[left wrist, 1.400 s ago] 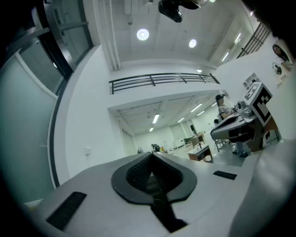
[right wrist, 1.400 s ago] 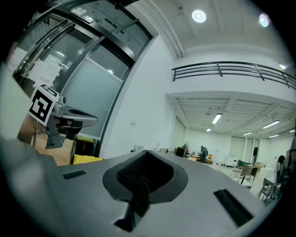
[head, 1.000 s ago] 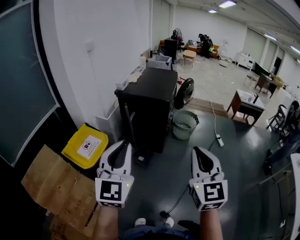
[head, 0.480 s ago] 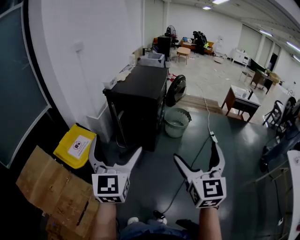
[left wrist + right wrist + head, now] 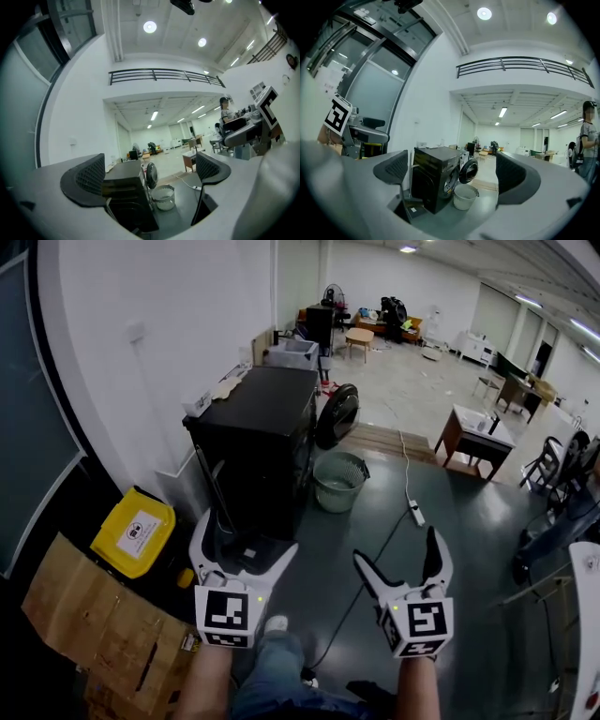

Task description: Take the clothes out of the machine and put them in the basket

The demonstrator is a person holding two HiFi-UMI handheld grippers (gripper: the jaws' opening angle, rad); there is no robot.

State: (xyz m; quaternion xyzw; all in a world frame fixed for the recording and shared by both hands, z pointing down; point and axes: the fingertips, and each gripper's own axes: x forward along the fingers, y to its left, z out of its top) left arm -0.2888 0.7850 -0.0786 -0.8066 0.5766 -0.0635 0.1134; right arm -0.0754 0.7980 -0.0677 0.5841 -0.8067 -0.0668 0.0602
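Grey office floor (image 5: 469, 549) stretches ahead. The black washing machine (image 5: 258, 446) stands at eleven o'clock from the grippers, its round door (image 5: 336, 415) swung open. The pale basket (image 5: 338, 482) sits on the floor at the machine's four o'clock. The left gripper (image 5: 247, 532) and right gripper (image 5: 396, 547) have just been opening; both gape wide, holding nothing.

Ahead-left of the left claw (image 5: 246, 535): plain white wall (image 5: 141, 352), adjoining a dark glazed panel (image 5: 28, 446). Left of that claw: yellow plastic bin (image 5: 133, 531) and flattened brown cardboard (image 5: 89, 615). Beyond the right claw (image 5: 396, 547): glossy dark grey floor (image 5: 469, 549), white power strip (image 5: 413, 513), brown wooden desk (image 5: 473, 439). Ceiling light panels (image 5: 409, 248) are lit.
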